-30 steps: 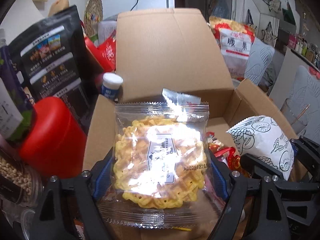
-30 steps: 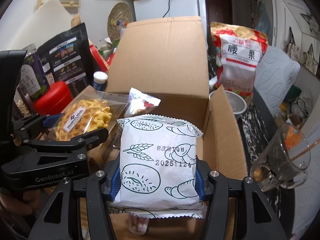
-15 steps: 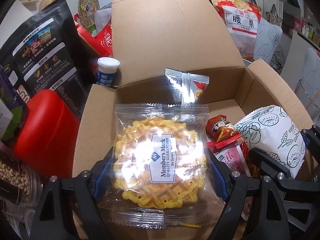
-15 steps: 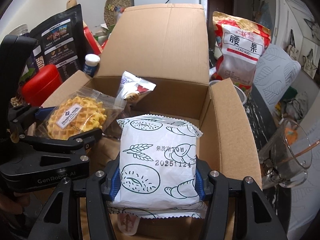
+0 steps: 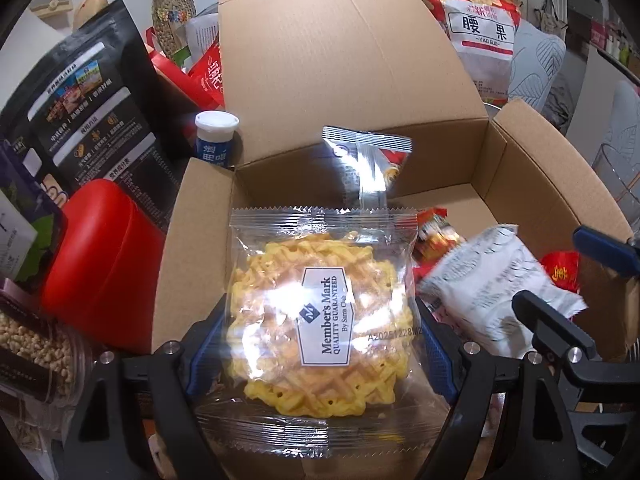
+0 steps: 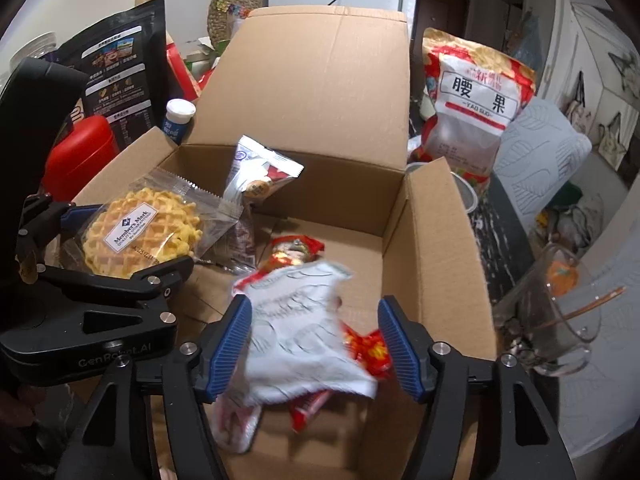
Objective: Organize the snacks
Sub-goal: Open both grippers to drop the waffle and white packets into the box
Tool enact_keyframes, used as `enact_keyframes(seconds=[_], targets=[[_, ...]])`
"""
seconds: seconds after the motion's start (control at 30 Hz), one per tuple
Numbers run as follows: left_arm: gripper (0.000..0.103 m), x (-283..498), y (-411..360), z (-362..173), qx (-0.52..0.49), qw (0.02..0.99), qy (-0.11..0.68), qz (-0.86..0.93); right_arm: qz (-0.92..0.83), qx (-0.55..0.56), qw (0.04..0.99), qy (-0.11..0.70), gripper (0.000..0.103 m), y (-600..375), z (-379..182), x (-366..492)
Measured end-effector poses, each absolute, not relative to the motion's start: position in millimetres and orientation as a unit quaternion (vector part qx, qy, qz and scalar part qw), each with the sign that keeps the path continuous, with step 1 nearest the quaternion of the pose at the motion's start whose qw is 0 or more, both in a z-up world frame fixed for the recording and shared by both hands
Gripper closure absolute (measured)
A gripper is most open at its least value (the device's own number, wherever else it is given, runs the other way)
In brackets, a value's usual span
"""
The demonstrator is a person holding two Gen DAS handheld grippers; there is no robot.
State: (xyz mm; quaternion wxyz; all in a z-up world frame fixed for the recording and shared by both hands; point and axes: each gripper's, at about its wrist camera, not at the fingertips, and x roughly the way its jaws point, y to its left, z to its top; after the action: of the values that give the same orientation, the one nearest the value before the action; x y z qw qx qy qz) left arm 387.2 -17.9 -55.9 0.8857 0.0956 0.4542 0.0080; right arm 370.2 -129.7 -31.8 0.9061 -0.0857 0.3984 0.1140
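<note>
Over the open brown cardboard box [image 5: 532, 184], the clear packet with a round yellow waffle [image 5: 320, 320] sits pinched between the blue fingers [image 5: 202, 344] of the left gripper [image 5: 320, 354]. At 3 o'clock from it, the white paper snack bag with drawings on it [image 6: 304, 340] looks blurry between the wide-spread fingers [image 6: 228, 352] of the right gripper [image 6: 314, 350]; I cannot tell if it touches them. Under the white bag lie red shiny snack packs [image 6: 368, 352] on the box floor. At 12 o'clock from the waffle, a silver foil packet [image 5: 368, 164] stands up in the box. Outside the box, at 9 o'clock, is a red plastic tub [image 5: 100, 264]. At 1 o'clock is a big red and white nut bag [image 5: 480, 36].
</note>
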Motion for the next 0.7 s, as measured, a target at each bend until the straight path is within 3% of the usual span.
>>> enact_keyframes(seconds=[0.7], targets=[[0.019, 343.6, -24.8, 5.5, 0.104, 0.915, 0.389, 0.015, 0.090, -0.059, 0.932, 0.345, 0.030, -157.7, 32.4, 327.3]])
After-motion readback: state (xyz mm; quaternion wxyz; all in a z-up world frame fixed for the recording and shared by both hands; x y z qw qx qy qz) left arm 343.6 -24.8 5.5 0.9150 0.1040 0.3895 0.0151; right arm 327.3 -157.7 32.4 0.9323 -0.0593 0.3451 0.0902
